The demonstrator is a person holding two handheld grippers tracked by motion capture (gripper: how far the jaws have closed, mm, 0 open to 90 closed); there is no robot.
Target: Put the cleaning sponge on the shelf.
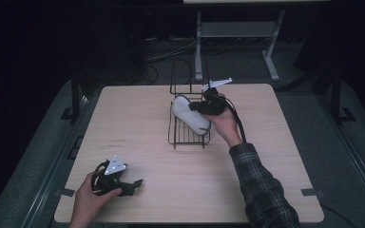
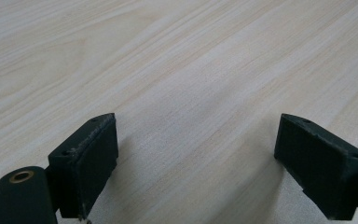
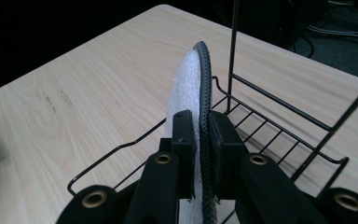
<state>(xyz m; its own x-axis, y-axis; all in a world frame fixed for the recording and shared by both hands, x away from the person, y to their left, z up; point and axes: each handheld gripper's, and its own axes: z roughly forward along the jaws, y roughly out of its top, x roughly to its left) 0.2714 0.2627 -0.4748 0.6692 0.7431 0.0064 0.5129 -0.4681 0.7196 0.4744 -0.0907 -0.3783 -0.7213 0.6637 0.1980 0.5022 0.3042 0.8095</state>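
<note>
A white fleecy slipper (image 1: 190,115) with a dark sole edge is held on edge over the black wire rack (image 1: 180,138) at the middle of the table. My right gripper (image 1: 200,107) is shut on it from the right. In the right gripper view the two jaws (image 3: 199,126) pinch the slipper (image 3: 186,84) just above the rack's floor wires (image 3: 279,109). My left gripper (image 1: 135,184) rests at the table's front left, held in a hand. In the left gripper view it stands open (image 2: 196,144) over bare wood, with nothing between its jaws.
The light wooden table (image 1: 138,118) has dark floor on every side. Behind it stand the grey legs of another desk (image 1: 271,57), with cables (image 1: 171,50) on the floor. The rack's tall back frame (image 1: 180,76) rises at its far end.
</note>
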